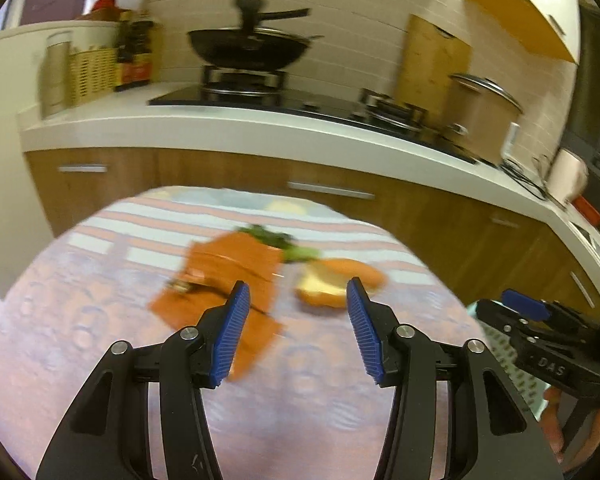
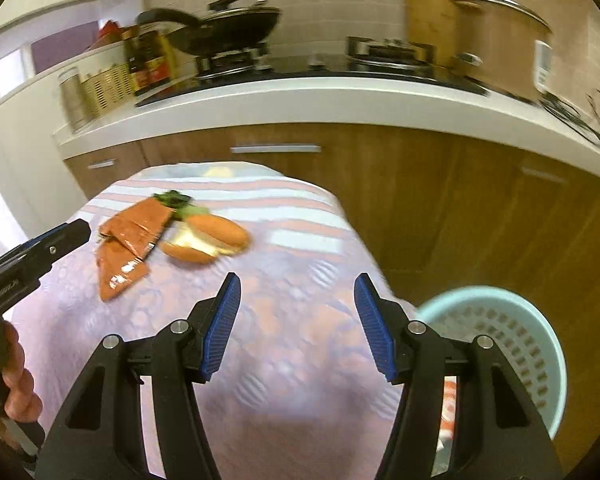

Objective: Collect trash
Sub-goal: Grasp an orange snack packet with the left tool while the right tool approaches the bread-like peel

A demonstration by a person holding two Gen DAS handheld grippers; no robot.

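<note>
On a table with a pink patterned cloth [image 1: 100, 320] lie flat orange wrappers [image 1: 228, 276], a scrap of green leaf [image 1: 284, 244] and orange-and-yellow peel pieces [image 1: 340, 280]. My left gripper [image 1: 298, 300] hovers open just short of them, nothing between its blue pads. In the right wrist view the same wrappers [image 2: 128, 240], leaf [image 2: 176, 200] and peel [image 2: 208, 240] lie at the far left of the cloth. My right gripper [image 2: 298, 292] is open and empty over bare cloth. A pale blue perforated basket [image 2: 500, 344] stands low at the table's right; something orange and white lies inside.
Behind the table runs a white counter [image 1: 260, 124] over wooden cabinets [image 2: 420, 184]. On it stand a black wok [image 1: 252, 44] on a hob, bottles [image 1: 134, 56], a wicker basket [image 1: 88, 72], a lidded pot [image 1: 484, 112] and a wooden board [image 1: 432, 56]. A hand [image 2: 16, 384] holds the left gripper.
</note>
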